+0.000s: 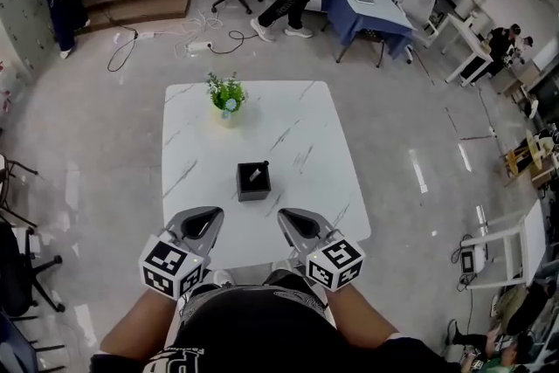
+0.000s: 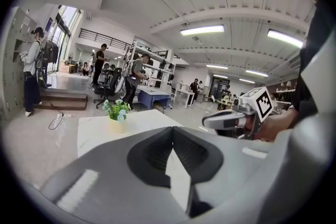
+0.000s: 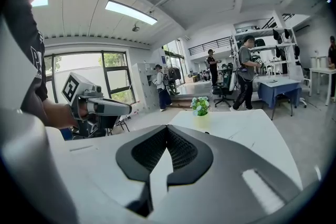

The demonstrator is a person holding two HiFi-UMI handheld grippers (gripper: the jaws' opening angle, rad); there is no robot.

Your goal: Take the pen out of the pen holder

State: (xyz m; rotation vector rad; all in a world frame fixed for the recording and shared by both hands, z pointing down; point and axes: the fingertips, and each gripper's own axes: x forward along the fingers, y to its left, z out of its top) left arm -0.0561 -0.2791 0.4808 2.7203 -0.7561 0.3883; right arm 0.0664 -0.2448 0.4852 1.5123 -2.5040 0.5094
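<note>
1. The black square pen holder point(image 1: 253, 185) is seen near the middle of the white marble-patterned desk point(image 1: 301, 122), with the pale pen point(image 1: 256, 175) lodged inside it.
2. The left tongs point(image 1: 209, 217) and the right tongs point(image 1: 289, 218) are both found closed with nothing between them, over the near desk edge and apart from the holder.

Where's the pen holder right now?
In the head view the pen holder stands on the white table, between the potted plant and, nearer the person, the left tool and right tool.

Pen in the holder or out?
In. Head view shows the pen slanting inside the black pen holder; left gripper and right gripper sit short of it, shut and empty.
</note>
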